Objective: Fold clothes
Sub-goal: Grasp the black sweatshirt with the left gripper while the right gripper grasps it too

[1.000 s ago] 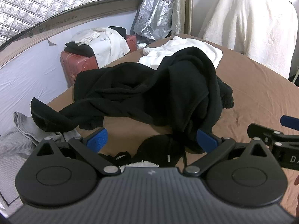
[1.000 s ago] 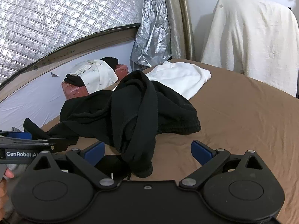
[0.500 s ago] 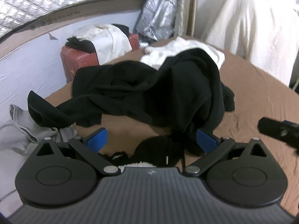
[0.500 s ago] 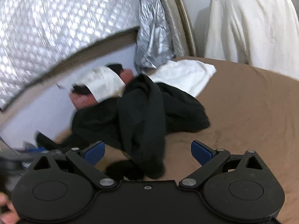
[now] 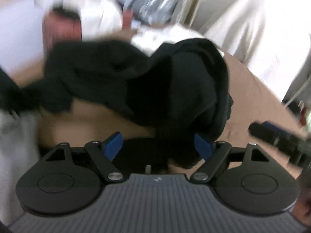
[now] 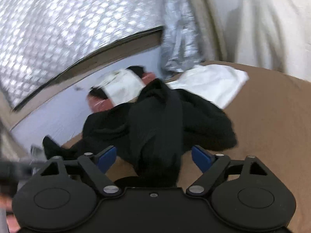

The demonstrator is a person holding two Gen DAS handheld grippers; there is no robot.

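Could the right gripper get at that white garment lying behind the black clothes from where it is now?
Probably not directly: the black clothes are heaped between the open right gripper and the white garment; it would have to go over or around.

- The black garment (image 6: 157, 124) is plain black all over, with no print.
- The bed cover (image 6: 272, 120) is plain brown.
- The folded cloth (image 6: 211, 81) behind the garment is white.
- The suitcase (image 5: 62, 28) is dull red.
- The wall covering (image 6: 64, 21) is silver, quilted in a diamond grid.
- The draped sheet (image 6: 272, 25) is cream.
- Both grippers have blue finger pads (image 6: 106, 158) on black frames.
- The cloth (image 5: 17, 141) at the left edge is light grey.
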